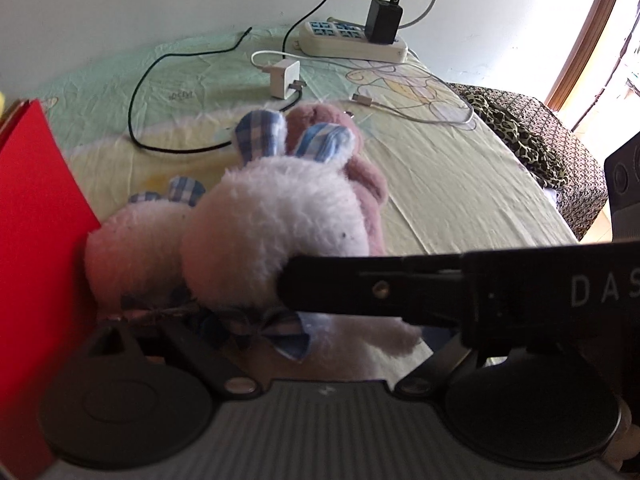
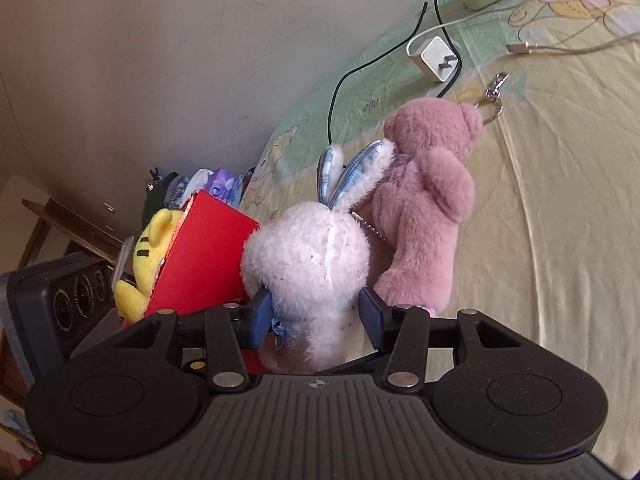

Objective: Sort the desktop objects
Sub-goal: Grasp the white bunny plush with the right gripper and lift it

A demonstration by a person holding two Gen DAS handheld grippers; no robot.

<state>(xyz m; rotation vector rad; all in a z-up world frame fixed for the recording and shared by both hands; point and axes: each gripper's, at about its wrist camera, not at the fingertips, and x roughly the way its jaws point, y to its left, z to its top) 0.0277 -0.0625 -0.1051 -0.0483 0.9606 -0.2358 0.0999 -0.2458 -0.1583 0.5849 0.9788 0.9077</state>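
The right tool (image 2: pixel 316 318) has its two blue-padded fingers (image 2: pixel 370 314) pressed into either side of a white plush rabbit (image 2: pixel 308 264), gripping its body low down, just below the head; the fur bulges out between the pads. Seen from the left wrist camera, that same right tool reaches in sideways from the right edge as a dark horizontal bar, its tip sunk against the rabbit's head. The left tool (image 1: pixel 256 320) sits low and close behind the toy, its linkage arms spread wide; its fingertips are hidden behind the plush and the crossing bar, so their state cannot be told.
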